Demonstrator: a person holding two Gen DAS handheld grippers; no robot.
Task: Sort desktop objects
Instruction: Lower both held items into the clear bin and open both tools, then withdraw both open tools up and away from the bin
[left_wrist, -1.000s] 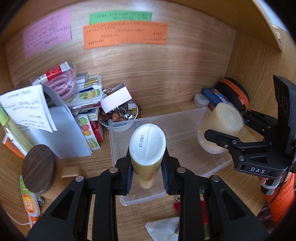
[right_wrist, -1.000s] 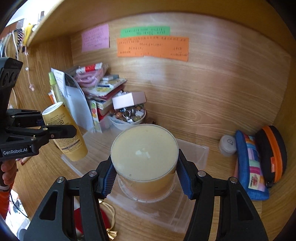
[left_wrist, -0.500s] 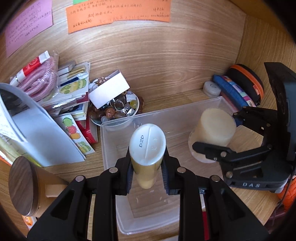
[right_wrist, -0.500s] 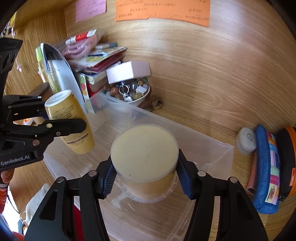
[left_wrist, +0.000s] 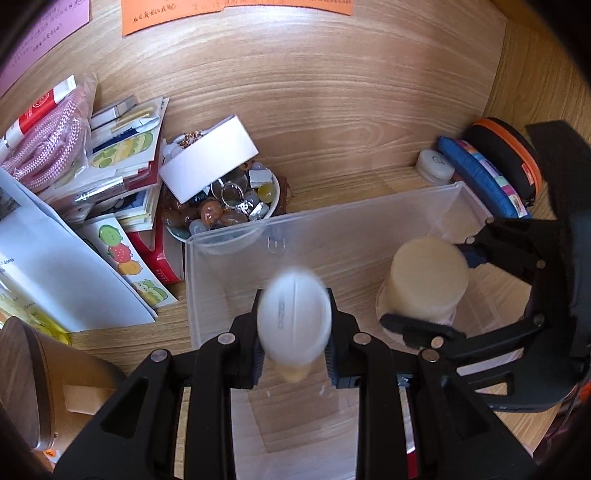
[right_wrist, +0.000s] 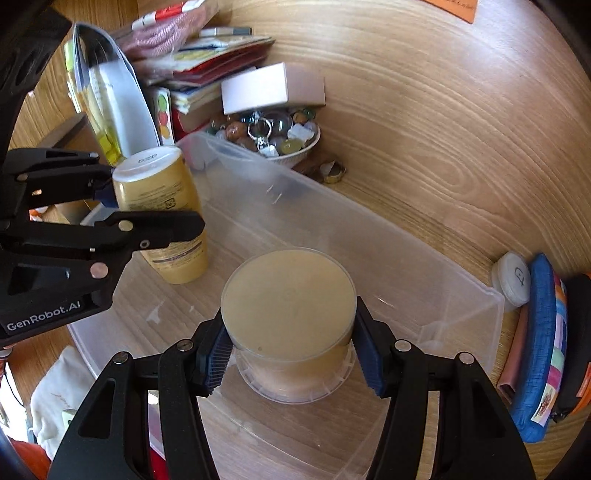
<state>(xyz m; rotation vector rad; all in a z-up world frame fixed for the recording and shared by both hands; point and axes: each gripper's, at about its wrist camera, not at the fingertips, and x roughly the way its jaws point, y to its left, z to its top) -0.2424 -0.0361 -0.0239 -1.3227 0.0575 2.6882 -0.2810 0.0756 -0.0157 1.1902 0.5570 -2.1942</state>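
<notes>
Inside the clear plastic bin (right_wrist: 424, 280) on the wooden desk, the left gripper (left_wrist: 294, 354) clamps a mustard-yellow bottle (right_wrist: 162, 210) with a white oval cap, tilted slightly. Beside it, the right gripper (right_wrist: 291, 354) squeezes a squat cream-coloured round jar (right_wrist: 288, 306), whose wider clear base sits on the bin floor.

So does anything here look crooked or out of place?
The yellow bottle with the white cap leans in the left claw over the clear plastic bin. A white box sits crooked atop the bowl of trinkets.
</notes>
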